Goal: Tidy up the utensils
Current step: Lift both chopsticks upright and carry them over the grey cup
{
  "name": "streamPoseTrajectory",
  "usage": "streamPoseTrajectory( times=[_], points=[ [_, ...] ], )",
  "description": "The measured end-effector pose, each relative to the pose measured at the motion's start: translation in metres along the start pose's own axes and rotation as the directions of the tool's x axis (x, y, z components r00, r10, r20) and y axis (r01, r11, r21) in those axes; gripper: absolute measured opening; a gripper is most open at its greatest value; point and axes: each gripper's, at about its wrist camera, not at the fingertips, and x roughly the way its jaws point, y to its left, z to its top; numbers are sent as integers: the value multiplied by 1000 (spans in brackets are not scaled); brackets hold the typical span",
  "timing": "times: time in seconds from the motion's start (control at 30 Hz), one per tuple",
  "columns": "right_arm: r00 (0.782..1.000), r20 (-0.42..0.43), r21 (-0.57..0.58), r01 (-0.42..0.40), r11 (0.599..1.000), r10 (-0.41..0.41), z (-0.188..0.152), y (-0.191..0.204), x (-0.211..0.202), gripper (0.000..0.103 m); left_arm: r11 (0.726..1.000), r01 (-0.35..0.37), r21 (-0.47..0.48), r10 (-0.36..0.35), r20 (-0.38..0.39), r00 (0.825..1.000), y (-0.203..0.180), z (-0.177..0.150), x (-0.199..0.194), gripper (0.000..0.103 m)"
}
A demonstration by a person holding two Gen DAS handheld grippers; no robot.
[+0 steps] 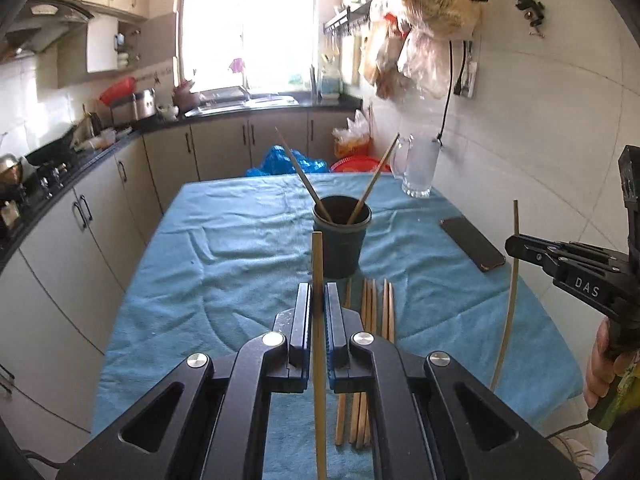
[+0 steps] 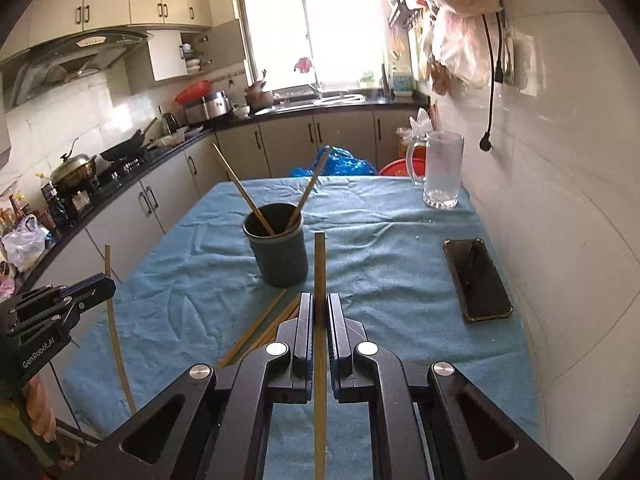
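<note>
Chopsticks are in three places on the blue cloth [image 1: 224, 248]. Two stand tilted in the dark cup [image 1: 341, 240], one leaning left [image 1: 302, 174] and one leaning right [image 1: 374, 180]. A loose bunch [image 1: 370, 340] lies flat on the cloth just in front of the cup, side by side. The left gripper [image 1: 319, 300] is squeezed tight on one chopstick [image 1: 318, 264], which stands almost straight up between its fingers, with its top in front of the cup. The right gripper [image 2: 320, 312] is squeezed tight on another chopstick [image 2: 319, 264], also standing up. From the left camera, the right gripper shows at the right edge, up above the table, with its stick looking bent by the lens. A hand [image 1: 600, 368] holds its handle. From the right camera, the left gripper shows at the left edge in the same way, gripping its stick. A phone [image 2: 476, 280] lies flat near the wall. A glass mug [image 2: 440, 172] stands upright at the far corner of the table, well apart from the cup.
</note>
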Motion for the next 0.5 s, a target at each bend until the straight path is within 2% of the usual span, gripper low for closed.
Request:
streamPoseTrajectory(
  times=[0.3,0.5],
  points=[
    [999,30,-21,-26,999,27,1,7,-16,7,1000,17,-8,-17,83,996,-4,8,-33,5],
    [997,57,-24,-45,999,47,13,10,-19,7,999,46,-3,-45,103,994,-4,26,-36,5]
  ],
)
